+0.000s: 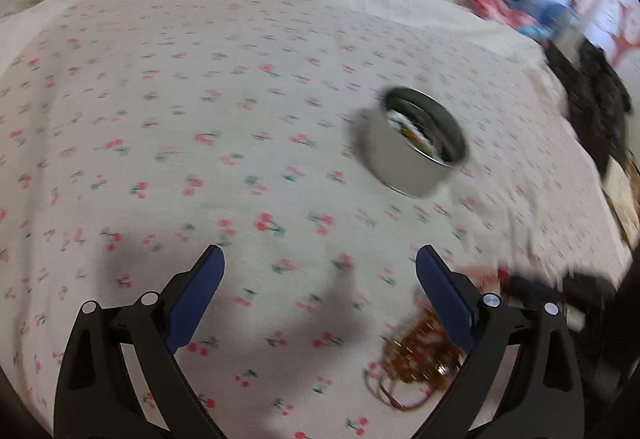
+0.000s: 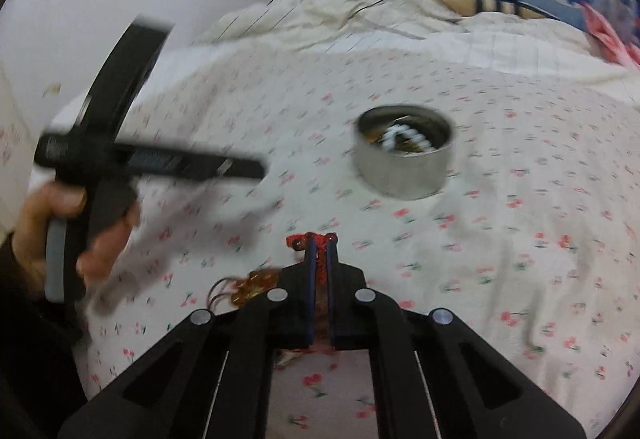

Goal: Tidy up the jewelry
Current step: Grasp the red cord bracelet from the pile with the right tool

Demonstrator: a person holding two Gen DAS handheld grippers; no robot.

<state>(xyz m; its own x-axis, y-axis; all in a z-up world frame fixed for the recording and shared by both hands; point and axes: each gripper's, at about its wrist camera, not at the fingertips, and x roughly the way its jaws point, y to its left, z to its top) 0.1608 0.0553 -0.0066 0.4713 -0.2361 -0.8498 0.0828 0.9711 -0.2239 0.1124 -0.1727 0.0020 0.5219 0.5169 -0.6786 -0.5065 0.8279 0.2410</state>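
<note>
My right tool (image 2: 319, 245) is clamped tight on a red beaded piece of jewelry (image 2: 310, 239), whose beads poke out at the fingertips and show between the two blue pads. It hangs low over the bed (image 2: 520, 143), which is covered in a white sheet printed with small cherries. Just to its left on the sheet lies an amber-brown beaded piece (image 2: 256, 283) with thin red-brown cords. My left tool (image 1: 320, 263) is spread wide with nothing between its pads, held above the sheet; the same amber piece (image 1: 420, 355) sits beside its right finger. Farther ahead, well apart from both tools, a round metal tin (image 2: 402, 153) stands upright, holding a white beaded strand and other pieces too blurred to name.
</note>
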